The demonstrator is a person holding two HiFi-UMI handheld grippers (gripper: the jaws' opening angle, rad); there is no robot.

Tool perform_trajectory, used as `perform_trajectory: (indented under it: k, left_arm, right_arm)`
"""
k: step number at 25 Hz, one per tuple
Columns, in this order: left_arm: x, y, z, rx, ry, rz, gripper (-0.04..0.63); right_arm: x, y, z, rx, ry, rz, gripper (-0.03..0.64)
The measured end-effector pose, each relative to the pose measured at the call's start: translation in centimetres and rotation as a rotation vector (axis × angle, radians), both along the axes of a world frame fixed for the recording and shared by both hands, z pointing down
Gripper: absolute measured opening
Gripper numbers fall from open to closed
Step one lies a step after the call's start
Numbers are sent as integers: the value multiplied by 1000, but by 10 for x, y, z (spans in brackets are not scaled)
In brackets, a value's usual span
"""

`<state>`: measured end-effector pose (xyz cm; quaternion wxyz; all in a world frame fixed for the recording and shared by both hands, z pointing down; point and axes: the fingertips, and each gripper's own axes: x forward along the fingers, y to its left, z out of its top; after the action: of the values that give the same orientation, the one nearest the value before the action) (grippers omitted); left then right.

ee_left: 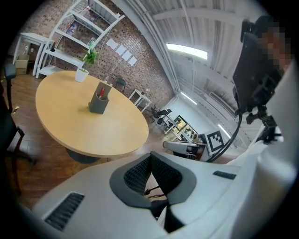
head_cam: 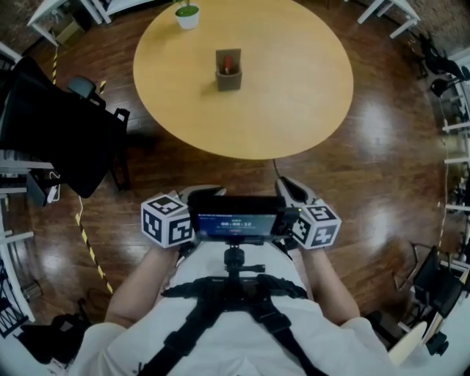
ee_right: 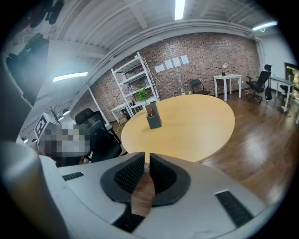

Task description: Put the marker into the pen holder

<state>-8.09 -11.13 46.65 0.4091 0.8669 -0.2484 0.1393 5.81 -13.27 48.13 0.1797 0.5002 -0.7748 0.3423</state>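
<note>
A grey pen holder point(head_cam: 228, 78) stands upright near the middle of the round wooden table point(head_cam: 294, 110), with a red marker point(head_cam: 228, 67) sticking out of its top. The holder point(ee_left: 98, 103) and marker point(ee_left: 102, 90) show far off in the left gripper view, and the holder point(ee_right: 153, 121) also in the right gripper view. Both grippers are held close to the person's body, well short of the table. My left gripper point(ee_left: 150, 157) has its pads touching, empty. My right gripper point(ee_right: 146, 157) shows a narrow slit between its pads, nothing in it.
A small potted plant point(head_cam: 187, 13) sits at the table's far edge. A black chair point(head_cam: 51, 125) stands left of the table. A screen on a chest mount point(head_cam: 235, 218) sits between the two marker cubes. White tables and shelving point(ee_right: 133, 79) line the brick wall.
</note>
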Motion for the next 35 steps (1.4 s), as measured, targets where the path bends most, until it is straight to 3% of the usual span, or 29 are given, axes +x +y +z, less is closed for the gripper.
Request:
perform_trajectory:
  k: [8, 17, 22, 35]
  left_arm:
    - [29, 59, 2, 27, -19, -39, -3]
    - [91, 179, 2, 38, -26, -112, -3]
    - [104, 232, 5, 30, -24, -154, -3]
    - [117, 261, -8, 53, -89, -110, -3]
  right_arm:
    - [33, 56, 0, 41, -27, -22, 35]
    - [88, 164, -3, 83, -49, -89, 35]
    - [97, 211, -2, 87, -67, -125, 35]
    - [100, 232, -16, 114, -157, -104, 35]
